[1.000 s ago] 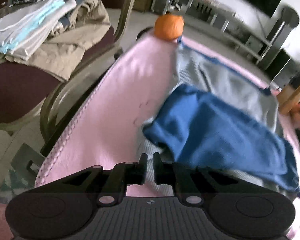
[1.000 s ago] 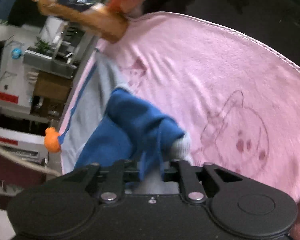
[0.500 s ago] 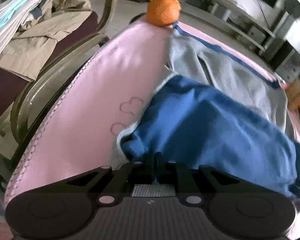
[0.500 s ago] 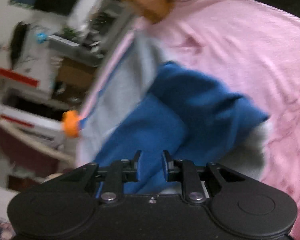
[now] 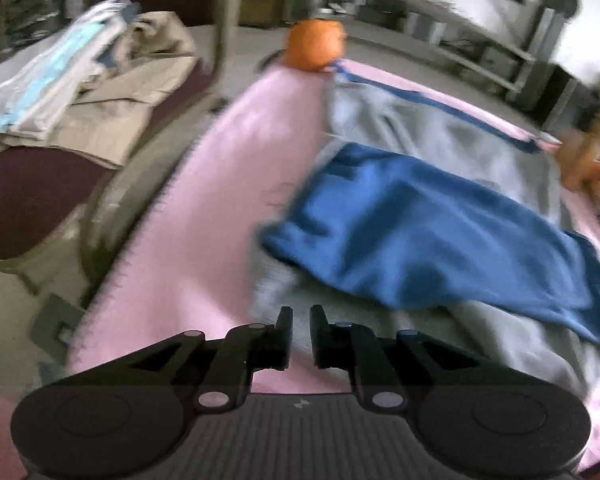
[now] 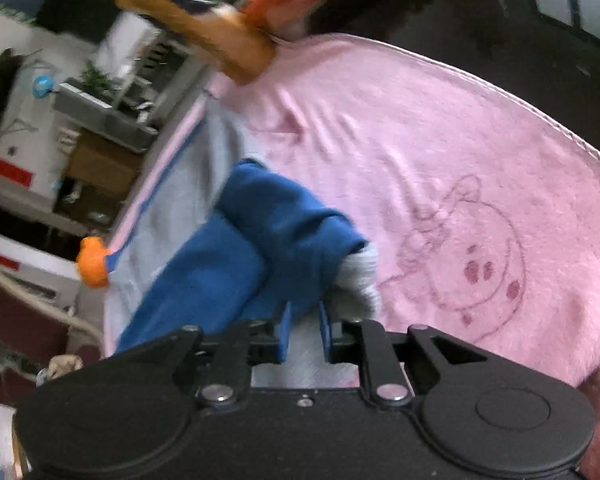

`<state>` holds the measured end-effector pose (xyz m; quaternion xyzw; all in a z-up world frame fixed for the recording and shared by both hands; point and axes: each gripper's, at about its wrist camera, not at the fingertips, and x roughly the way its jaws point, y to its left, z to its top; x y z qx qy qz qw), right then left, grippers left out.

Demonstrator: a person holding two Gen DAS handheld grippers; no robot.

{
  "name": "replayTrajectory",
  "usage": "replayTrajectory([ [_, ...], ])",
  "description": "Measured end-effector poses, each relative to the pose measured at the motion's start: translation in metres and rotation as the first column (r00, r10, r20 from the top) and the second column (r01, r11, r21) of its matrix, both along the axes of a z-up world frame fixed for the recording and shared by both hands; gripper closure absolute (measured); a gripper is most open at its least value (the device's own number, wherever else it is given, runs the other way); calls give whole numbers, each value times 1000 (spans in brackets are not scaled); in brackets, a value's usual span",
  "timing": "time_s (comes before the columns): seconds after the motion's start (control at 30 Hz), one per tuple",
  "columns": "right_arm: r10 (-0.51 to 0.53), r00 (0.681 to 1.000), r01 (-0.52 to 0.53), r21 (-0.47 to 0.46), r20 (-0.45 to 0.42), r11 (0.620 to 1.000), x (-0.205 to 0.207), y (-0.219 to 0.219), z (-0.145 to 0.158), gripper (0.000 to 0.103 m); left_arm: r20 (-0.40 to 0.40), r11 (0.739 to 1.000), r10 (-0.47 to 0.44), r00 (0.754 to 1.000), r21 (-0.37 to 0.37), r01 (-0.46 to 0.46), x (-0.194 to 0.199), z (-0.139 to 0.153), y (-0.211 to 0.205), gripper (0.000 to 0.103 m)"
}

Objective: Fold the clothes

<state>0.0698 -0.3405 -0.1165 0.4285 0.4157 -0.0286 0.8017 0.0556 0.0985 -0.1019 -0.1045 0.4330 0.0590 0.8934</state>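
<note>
A grey garment with a blue lining lies on a pink blanket. Its blue flap is folded over the grey. My left gripper hovers at the garment's near left edge with its jaws almost together. No cloth shows between them through the blur. In the right wrist view the blue fold and a grey cuff bunch up at my right gripper. Its jaws are closing on that cloth, with the blue pads on either side of it.
An orange sits at the blanket's far corner, also visible as the orange. A chair on the left carries a pile of folded clothes. An orange-brown toy lies at the blanket's far end. Shelves stand behind.
The left gripper has drawn back from the blue flap, which now lies farther from its fingers. The right view has swung back, with the blue fold still at its fingers.
</note>
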Motion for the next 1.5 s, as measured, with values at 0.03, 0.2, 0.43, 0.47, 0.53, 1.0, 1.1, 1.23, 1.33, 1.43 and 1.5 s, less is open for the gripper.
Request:
replayTrajectory([
  [0.03,21,1000,-21,11,9,1000,-3,4,1,86,12,999,-35,999,6,35,0,1,-9,93],
  [0.2,182,983,-181,-24,26,983,3,45,3,86,60,981,-191,980,59,187,0,3,-52,93],
  [0.43,338,941,-334,-93,29,938,17,90,0,86,-60,951,-281,958,116,286,11,-24,-84,90],
  [0.47,346,938,-344,-111,0,932,20,93,-4,86,-79,944,-286,955,146,295,10,-29,-87,86],
  [0.53,355,934,-358,-138,-45,923,24,98,-10,93,-85,935,-297,951,176,308,7,-29,-88,86],
  [1.0,351,933,-361,-197,-83,912,4,95,0,94,-64,949,-268,961,155,274,-8,-4,-67,85],
  [1.1,343,939,-343,-190,-35,920,7,92,19,92,-3,965,-233,972,124,231,-1,21,-55,85],
  [1.23,347,936,-330,-189,65,925,23,89,65,90,110,982,-181,977,81,173,23,71,-31,76],
  [1.33,358,921,-318,-236,152,918,49,88,112,88,167,988,-144,975,78,133,56,104,-13,64],
  [1.43,361,906,-293,-287,222,912,81,86,149,85,189,994,-97,977,68,85,101,124,5,52],
  [1.5,354,903,-272,-315,242,909,109,81,160,83,180,997,-54,982,57,45,138,125,17,48],
])
